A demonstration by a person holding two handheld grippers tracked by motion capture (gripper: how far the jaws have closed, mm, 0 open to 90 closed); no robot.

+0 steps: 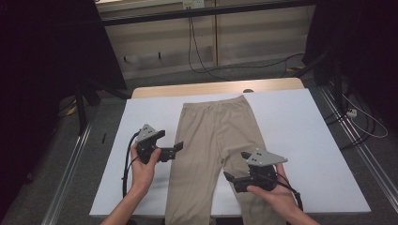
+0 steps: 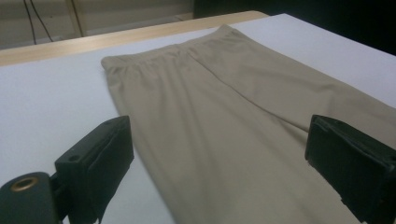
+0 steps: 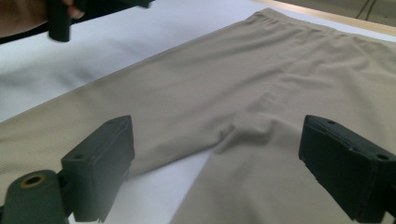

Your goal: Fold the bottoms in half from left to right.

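Note:
A pair of beige trousers [image 1: 213, 140] lies flat on the white table [image 1: 305, 140], waistband at the far end and legs running toward the person. My left gripper [image 1: 170, 140] hovers open at the outer edge of the left leg, and its own view has the trousers [image 2: 210, 107] between its wide-apart jaws [image 2: 219, 172]. Over the right leg near the front edge, my right gripper [image 1: 237, 166] is open. In its view the crotch of the trousers [image 3: 233, 130] lies ahead of the gripper [image 3: 222, 172], with the other hand's gripper [image 3: 60, 18] at the top left.
A wooden strip [image 1: 216, 87] borders the table's far edge. Bare white tabletop [image 2: 46, 102] flanks the trousers. Metal rails [image 1: 70, 164] run along the floor on both sides. Cables [image 1: 366, 126] lie on the floor at the right and hang behind the table.

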